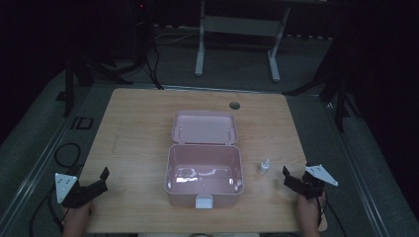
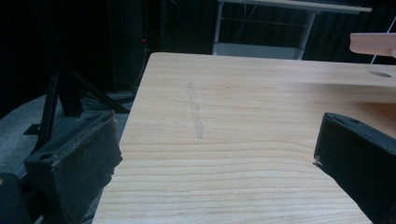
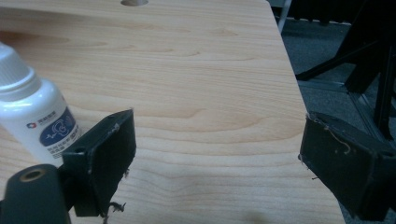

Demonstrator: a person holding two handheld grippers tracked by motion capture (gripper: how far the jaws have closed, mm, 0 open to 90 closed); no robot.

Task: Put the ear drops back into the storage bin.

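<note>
A dim room surrounds a pale wooden table (image 1: 138, 128). In the high view, a pink plastic box (image 1: 203, 178) sits at the centre with its lid (image 1: 204, 127) thrown back on the far side. A small white dropper bottle (image 1: 264, 167) stands upright just right of the box. The left gripper (image 1: 103, 178) rests at the near left corner, the right gripper (image 1: 286, 176) near right, close to the bottle.

In the left gripper view, its jaws stand spread over bare wood (image 2: 233, 140), grasping nothing.

In the right gripper view, the jaws gape wide; the bottle (image 3: 32, 112) stands just outside them, at the left.
</note>
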